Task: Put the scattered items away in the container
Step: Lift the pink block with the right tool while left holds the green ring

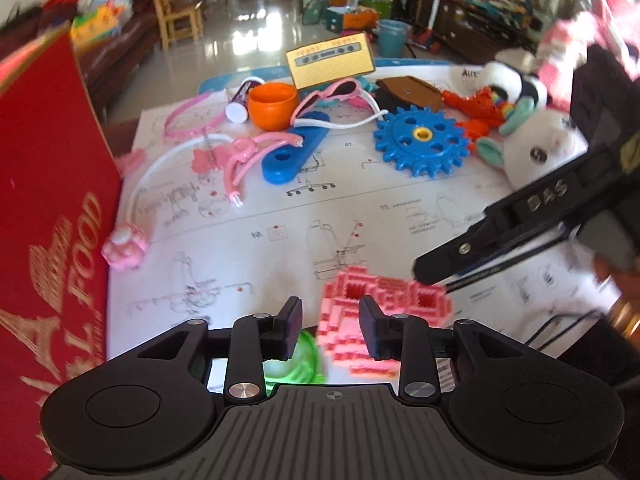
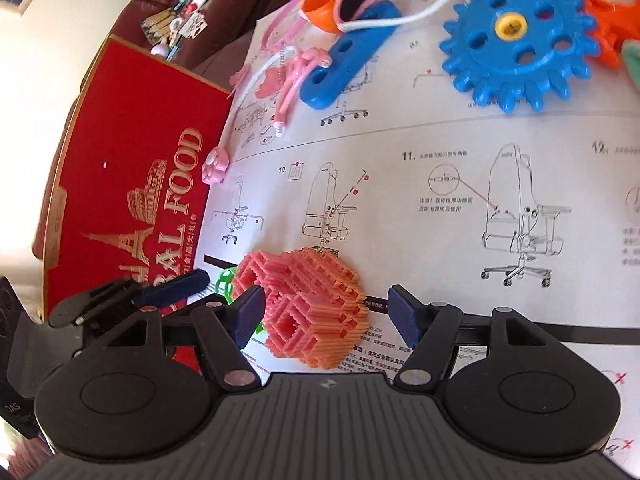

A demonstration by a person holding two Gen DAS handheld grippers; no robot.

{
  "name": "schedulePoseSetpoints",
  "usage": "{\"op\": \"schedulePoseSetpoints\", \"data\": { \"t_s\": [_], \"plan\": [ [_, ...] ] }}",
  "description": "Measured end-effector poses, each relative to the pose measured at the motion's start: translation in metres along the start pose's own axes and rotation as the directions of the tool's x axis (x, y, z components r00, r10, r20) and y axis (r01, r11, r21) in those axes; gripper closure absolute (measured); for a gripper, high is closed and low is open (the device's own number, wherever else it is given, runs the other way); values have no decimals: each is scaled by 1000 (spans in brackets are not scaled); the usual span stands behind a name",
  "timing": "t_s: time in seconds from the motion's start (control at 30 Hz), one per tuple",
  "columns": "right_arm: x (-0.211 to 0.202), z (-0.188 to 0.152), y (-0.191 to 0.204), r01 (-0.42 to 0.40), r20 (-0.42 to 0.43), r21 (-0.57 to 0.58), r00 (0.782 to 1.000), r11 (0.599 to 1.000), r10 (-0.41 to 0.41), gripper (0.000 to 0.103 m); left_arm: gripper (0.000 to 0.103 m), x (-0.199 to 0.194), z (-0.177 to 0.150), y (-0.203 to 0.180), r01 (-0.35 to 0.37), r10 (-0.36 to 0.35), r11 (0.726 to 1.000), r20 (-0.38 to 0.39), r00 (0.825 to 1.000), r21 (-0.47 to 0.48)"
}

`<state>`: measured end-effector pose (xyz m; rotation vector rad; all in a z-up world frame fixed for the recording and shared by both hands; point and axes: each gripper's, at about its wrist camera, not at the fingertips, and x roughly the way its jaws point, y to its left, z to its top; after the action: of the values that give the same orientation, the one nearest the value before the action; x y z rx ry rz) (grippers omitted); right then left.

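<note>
A pink stepped block toy [image 2: 308, 304] lies on the paper sheet between the fingers of my right gripper [image 2: 326, 316]. Its jaws stand wide; the right pad is clear of the block, and the left pad is at its edge. In the left wrist view the same pink block [image 1: 384, 304] sits just ahead of my left gripper [image 1: 332, 330], whose jaws are apart with nothing gripped. A green ring toy [image 1: 298, 364] lies under the left gripper's fingers, green ring toy [image 2: 224, 284] also showing beside the block. The red box [image 1: 52, 208] stands at the left edge.
Further back lie a blue gear [image 1: 422, 140], a blue bar [image 1: 294, 152], an orange cup [image 1: 272, 104], pink sunglasses [image 1: 336, 94], pink headbands [image 1: 240, 156], a pink paw piece [image 1: 124, 248], a white plush [image 1: 544, 148] and a yellow card radio [image 1: 330, 60]. A hand [image 1: 616, 280] holds the right gripper.
</note>
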<state>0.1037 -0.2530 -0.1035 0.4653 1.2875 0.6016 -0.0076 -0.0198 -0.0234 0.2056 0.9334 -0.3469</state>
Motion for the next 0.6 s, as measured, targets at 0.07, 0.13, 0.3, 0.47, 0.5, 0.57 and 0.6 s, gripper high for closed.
{"op": "schedulePoseSetpoints", "data": {
  "t_s": [0.07,0.13,0.3,0.47,0.5,0.57,0.6],
  "plan": [
    [-3,-4,9,13,-1,-54,1000,998,-13,31,50,3,0,-6,-47,47,995,3,999,87],
    [-5,-10,19,25,-4,-112,1000,993,-26,31,39,5,2,-7,-25,25,991,6,1000,131],
    [3,-25,38,64,-13,-223,998,973,-69,31,29,15,14,-2,-8,5,993,25,1000,118],
    [14,-36,51,130,-10,-305,990,943,-139,57,33,34,24,-1,33,-33,995,-2,999,96],
    [15,-36,51,155,0,-317,986,936,-164,61,33,36,23,-2,38,-38,994,3,999,106],
    [11,-35,46,160,14,-287,987,944,-163,62,39,36,22,-3,68,-68,992,-1,998,106],
    [8,-33,44,165,18,-276,986,947,-167,69,38,36,21,-3,96,-95,990,-14,995,104]
  ]
}}
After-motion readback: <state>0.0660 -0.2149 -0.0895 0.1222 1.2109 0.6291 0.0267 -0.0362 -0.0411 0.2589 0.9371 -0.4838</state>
